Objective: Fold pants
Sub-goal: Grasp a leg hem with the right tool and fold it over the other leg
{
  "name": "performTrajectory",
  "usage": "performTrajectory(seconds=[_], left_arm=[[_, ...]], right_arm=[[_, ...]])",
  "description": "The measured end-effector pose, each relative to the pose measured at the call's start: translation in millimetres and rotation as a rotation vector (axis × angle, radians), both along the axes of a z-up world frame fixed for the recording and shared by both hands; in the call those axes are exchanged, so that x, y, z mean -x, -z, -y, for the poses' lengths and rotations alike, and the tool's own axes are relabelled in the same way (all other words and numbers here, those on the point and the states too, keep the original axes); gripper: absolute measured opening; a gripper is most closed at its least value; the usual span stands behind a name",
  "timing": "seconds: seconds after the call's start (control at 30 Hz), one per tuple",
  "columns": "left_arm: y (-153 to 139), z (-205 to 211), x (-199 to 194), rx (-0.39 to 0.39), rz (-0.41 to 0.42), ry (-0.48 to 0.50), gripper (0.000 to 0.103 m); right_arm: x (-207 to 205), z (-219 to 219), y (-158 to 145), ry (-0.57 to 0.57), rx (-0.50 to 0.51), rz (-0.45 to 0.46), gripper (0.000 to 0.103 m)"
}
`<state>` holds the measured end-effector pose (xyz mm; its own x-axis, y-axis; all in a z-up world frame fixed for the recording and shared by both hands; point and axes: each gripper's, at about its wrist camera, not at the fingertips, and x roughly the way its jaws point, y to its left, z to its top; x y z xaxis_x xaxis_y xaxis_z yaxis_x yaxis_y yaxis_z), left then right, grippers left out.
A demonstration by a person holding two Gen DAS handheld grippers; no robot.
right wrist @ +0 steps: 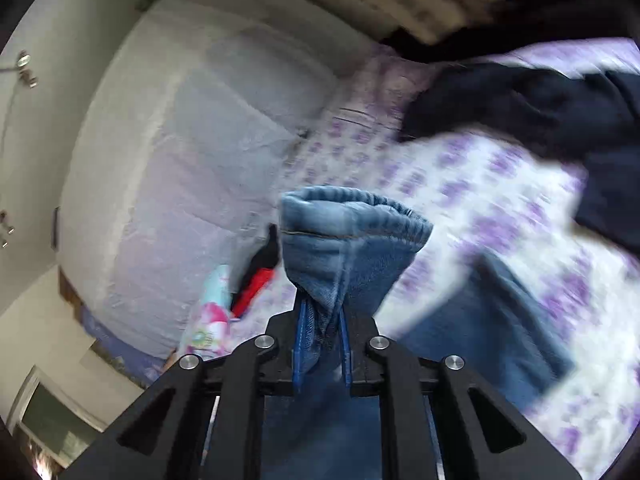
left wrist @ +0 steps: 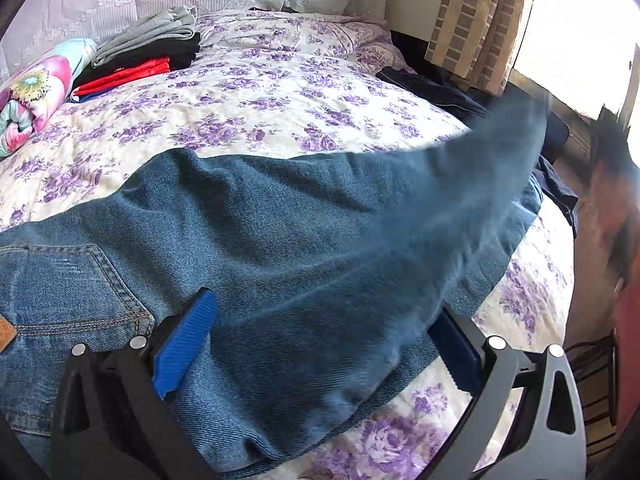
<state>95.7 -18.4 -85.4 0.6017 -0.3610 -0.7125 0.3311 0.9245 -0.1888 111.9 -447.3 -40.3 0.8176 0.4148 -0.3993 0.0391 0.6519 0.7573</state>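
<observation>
Blue jeans lie across the purple-flowered bedsheet, back pocket at the lower left. My left gripper hangs open just over the seat of the jeans, its blue pads spread wide on either side of the denim. One leg rises off the bed at the right, blurred. In the right wrist view my right gripper is shut on that leg just below its hem, which bunches up past the fingertips above the bed.
A stack of folded grey, black and red clothes and a rolled floral bundle sit at the far left of the bed. A dark garment lies at the far right edge, below a brick-patterned curtain. Pillows line the headboard.
</observation>
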Motion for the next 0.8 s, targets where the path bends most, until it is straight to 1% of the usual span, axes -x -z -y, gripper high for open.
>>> performTrajectory(seconds=[0.03, 0.07, 0.1, 0.13, 0.17, 0.2, 0.23, 0.3, 0.37, 0.4, 0.43, 0.47, 0.5, 0.53, 0.6, 0.63, 0.67, 0.7, 0.73, 0.77, 0.8], left_arm=[[-0.1, 1.6, 0.4, -0.009, 0.003, 0.001, 0.098], [0.3, 3.3, 0.4, -0.021, 0.003, 0.000, 0.098], [0.6, 4.7, 0.7, -0.031, 0.004, -0.002, 0.098], [0.7, 5.8, 0.7, -0.040, 0.005, -0.003, 0.098], [0.9, 6.1, 0.4, -0.044, 0.005, -0.004, 0.098], [0.9, 6.3, 0.1, -0.046, 0.005, -0.004, 0.098], [1.2, 6.8, 0.0, -0.047, 0.004, -0.005, 0.098], [1.5, 7.3, -0.6, -0.052, 0.004, -0.005, 0.098], [1.8, 7.3, -0.4, -0.054, 0.006, -0.005, 0.098], [1.8, 6.7, -0.1, -0.051, 0.007, -0.004, 0.098], [1.6, 6.0, 0.3, -0.047, 0.009, -0.002, 0.098], [1.1, 5.2, 1.0, -0.039, 0.011, 0.000, 0.098], [-0.1, 3.0, 2.3, -0.024, 0.016, 0.003, 0.098], [-1.5, 1.6, 4.1, -0.008, 0.022, 0.006, 0.098], [-7.7, -3.0, 11.8, 0.041, 0.057, 0.023, 0.098], [-10.3, -3.7, 15.0, 0.056, 0.073, 0.030, 0.098], [-13.5, -3.6, 19.3, 0.070, 0.094, 0.043, 0.098], [-16.6, -1.2, 25.2, 0.078, 0.117, 0.070, 0.098], [-18.0, 1.6, 28.1, 0.076, 0.125, 0.092, 0.098], [-18.3, 6.8, 31.6, 0.068, 0.125, 0.130, 0.098], [-17.5, 11.8, 34.4, 0.055, 0.114, 0.170, 0.098]], right_arm=[[9.2, 17.3, 34.6, 0.045, -0.020, -0.098, 0.017], [17.3, 29.5, 62.4, 0.052, -0.088, -0.151, 0.012], [26.0, 35.9, 73.5, 0.027, -0.166, -0.096, 0.015], [34.0, 36.5, 66.3, 0.014, -0.154, -0.053, 0.027], [38.0, 34.1, 56.2, 0.018, -0.113, -0.047, 0.040], [40.1, 31.6, 47.1, 0.014, -0.097, -0.022, 0.063], [39.4, 28.6, 39.0, 0.004, -0.102, 0.008, 0.068], [27.4, 23.4, 33.9, -0.025, -0.102, -0.019, 0.069], [9.5, 20.3, 39.5, -0.019, -0.089, -0.096, 0.068], [3.1, 20.1, 40.6, -0.014, -0.091, -0.111, 0.062], [-6.0, 18.6, 39.4, -0.013, -0.074, -0.126, 0.047], [-14.2, 15.4, 35.6, -0.017, -0.040, -0.141, 0.037], [-21.4, 11.6, 27.6, -0.023, 0.012, -0.140, 0.016], [-18.5, 8.2, 18.7, -0.030, 0.049, -0.114, 0.013], [-8.8, 5.9, -3.8, -0.044, 0.086, 0.006, 0.011], [0.4, 7.1, -8.4, -0.047, 0.073, 0.055, 0.011], [5.4, 9.0, -7.8, -0.045, 0.061, 0.084, 0.011], [9.3, 9.9, -1.0, -0.030, 0.068, 0.070, 0.011], [7.2, 13.0, 15.6, -0.002, 0.099, -0.001, 0.012], [4.2, 16.6, 35.1, 0.012, 0.125, -0.086, 0.009], [3.4, 18.8, 50.2, 0.004, 0.124, -0.113, 0.008]])
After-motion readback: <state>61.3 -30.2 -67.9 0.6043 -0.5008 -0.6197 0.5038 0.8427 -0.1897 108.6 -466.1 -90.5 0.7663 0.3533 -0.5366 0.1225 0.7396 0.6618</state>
